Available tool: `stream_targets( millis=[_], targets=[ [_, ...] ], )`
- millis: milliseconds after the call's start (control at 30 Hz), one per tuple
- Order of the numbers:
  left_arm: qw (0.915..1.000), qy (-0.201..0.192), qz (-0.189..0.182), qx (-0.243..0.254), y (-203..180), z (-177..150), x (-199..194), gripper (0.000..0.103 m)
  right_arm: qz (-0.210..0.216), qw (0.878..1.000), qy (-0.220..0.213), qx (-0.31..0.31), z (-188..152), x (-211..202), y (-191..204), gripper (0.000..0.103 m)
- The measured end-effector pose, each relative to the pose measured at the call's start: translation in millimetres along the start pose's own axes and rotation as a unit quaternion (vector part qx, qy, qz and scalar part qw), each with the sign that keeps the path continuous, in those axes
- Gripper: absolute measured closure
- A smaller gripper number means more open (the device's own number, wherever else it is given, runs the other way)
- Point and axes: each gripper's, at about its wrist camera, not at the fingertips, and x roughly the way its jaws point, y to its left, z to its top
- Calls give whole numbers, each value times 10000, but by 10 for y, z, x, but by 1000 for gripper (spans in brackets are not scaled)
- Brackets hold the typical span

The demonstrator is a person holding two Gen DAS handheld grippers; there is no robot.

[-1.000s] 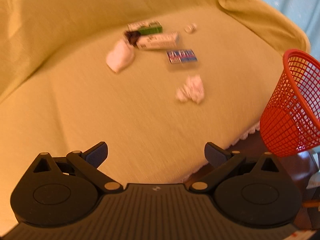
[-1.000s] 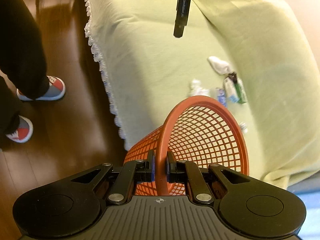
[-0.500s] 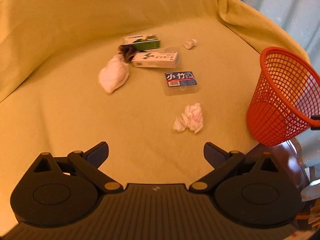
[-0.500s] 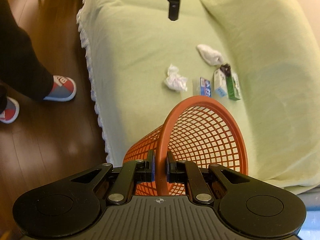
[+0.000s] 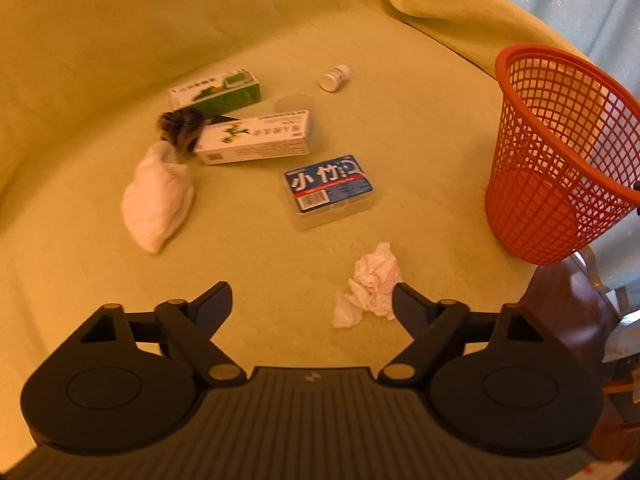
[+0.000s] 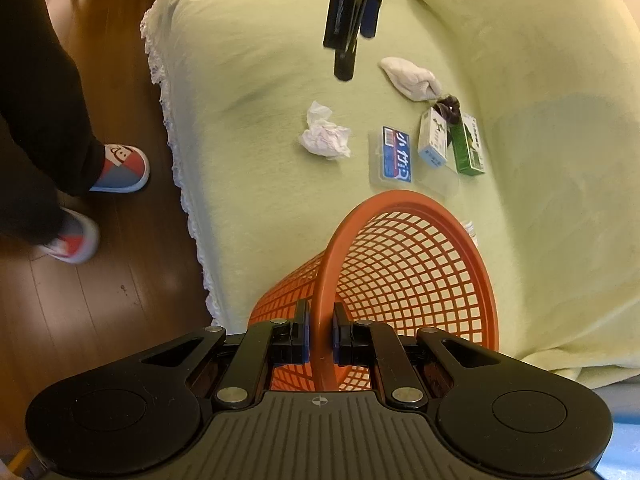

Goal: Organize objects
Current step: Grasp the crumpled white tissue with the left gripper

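Observation:
My right gripper point(image 6: 320, 334) is shut on the rim of the orange mesh basket point(image 6: 404, 272), holding it at the sofa's edge; the basket point(image 5: 560, 152) also shows at the right of the left wrist view. My left gripper point(image 5: 312, 300) is open above the seat, with the crumpled tissue point(image 5: 372, 284) just inside its right fingertip. Further back lie a clear box with a blue label point(image 5: 330, 188), a white carton point(image 5: 256, 140), a green carton point(image 5: 216, 90), a dark hair tie point(image 5: 180, 128), a white cloth wad point(image 5: 158, 200) and a small white bottle point(image 5: 335, 77).
A yellow-green cover point(image 5: 80, 272) drapes the sofa seat and back. Wooden floor point(image 6: 100, 300) lies left of the lace-trimmed edge, where a person's feet in red-and-blue slippers point(image 6: 120, 170) stand. The left gripper point(image 6: 354, 20) hangs over the seat in the right wrist view.
My left gripper has come forward and lower toward the crumpled tissue, which now sits by its right fingertip. The right gripper has kept its hold and carried the basket closer to the objects.

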Motion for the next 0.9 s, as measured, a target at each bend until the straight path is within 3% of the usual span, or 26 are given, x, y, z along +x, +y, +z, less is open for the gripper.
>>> stream_targets(
  millis=[433, 667, 767, 867, 900],
  targets=[
    [9991, 320, -270, -79, -175, -82, 432, 33, 212, 9993, -266, 147, -174, -45, -255, 96],
    [9981, 507, -287, -186, -223, -177, 700, 53, 240, 9991, -335, 137, -265, -57, -267, 96],
    [9979, 505, -334, -238, -232, -182, 786, 55, 244, 9992, -303, 105, -295, -67, -259, 96],
    [9971, 532, -463, -268, -253, -184, 857, 71, 226, 9993, -305, 56, -314, -67, -252, 96],
    [9969, 512, -542, -261, -261, -185, 863, 83, 210, 9993, -310, 25, -313, -63, -247, 96]
  ],
)
